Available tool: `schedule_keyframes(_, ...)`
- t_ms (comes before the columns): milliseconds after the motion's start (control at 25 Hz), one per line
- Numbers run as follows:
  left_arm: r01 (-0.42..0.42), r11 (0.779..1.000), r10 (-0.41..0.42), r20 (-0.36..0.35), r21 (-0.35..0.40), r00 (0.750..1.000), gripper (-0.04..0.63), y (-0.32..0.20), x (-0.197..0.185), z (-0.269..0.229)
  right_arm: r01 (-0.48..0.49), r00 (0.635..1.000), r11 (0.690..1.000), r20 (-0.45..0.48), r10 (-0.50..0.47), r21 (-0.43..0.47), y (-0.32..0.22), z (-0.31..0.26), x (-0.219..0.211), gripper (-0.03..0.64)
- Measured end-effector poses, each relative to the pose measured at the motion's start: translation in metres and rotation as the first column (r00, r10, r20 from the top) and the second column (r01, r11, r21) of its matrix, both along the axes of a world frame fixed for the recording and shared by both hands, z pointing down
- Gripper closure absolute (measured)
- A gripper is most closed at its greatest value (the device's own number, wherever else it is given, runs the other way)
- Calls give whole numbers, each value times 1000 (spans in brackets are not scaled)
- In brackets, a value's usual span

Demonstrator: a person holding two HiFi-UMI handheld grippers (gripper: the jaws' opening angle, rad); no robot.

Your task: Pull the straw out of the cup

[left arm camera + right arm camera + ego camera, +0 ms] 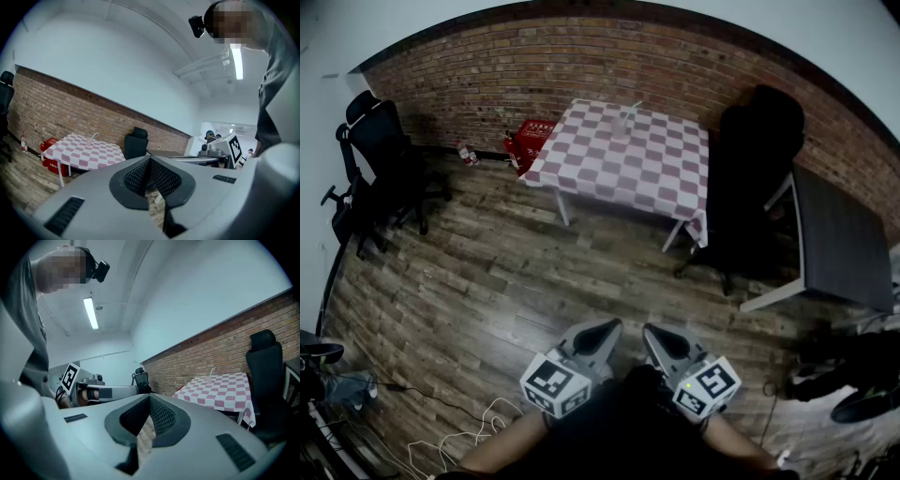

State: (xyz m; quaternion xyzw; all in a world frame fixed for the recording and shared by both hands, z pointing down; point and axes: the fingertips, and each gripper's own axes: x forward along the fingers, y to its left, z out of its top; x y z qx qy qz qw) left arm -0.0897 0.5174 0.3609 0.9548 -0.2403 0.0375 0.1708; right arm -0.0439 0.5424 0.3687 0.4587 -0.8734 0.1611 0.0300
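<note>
A plank floor (487,281) is filling most of the head view, with a brick wall (581,56) running across the top. A table (656,178) in a pink-and-white checked cloth is standing at upper centre, with a black chair (759,159) sitting at its right. At the bottom edge the left gripper (609,326) and right gripper (651,330) are hovering side by side, well apart from the table, each with its jaws clenched on nothing. The clear cup (622,128) is standing near the table's far edge, and the straw (634,107) is leaning out of it toward the upper right.
</note>
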Motion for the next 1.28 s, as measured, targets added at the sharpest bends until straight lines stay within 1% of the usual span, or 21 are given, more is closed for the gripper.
schedule_keyframes(240,-4,1000,4,-10,9,1000,588,-2,-4,0,5,1000,1000,-3,-5,0,-4,-2,-6,607)
schedule_keyframes(400,9,1000,-9,-12,0,1000,588,-6,-7,0,12,1000,1000,-10,-11,7,-7,-2,-7,607)
schedule_keyframes(560,15,1000,-15,-12,-5,1000,588,-9,-5,1,-6,1000,1000,18,6,4,-13,-3,-1,606)
schedule_keyframes(640,24,1000,-24,-9,-14,1000,588,-13,-6,2,-10,999,1000,34,10,1,-18,-3,2,606)
schedule_keyframes(720,36,999,-36,-5,-23,999,588,-18,-6,4,-5,1000,1000,30,5,4,-23,-3,3,606)
schedule_keyframes(920,68,997,-67,13,-21,998,588,-31,-7,11,16,999,1000,33,-16,0,-38,1,5,606)
schedule_keyframes(1080,85,996,-85,18,-25,996,588,-46,2,14,19,999,1000,34,-18,-8,-54,7,17,606)
schedule_keyframes(1280,100,993,-97,39,-62,994,588,-65,22,20,11,999,999,48,-9,-34,-79,14,43,606)
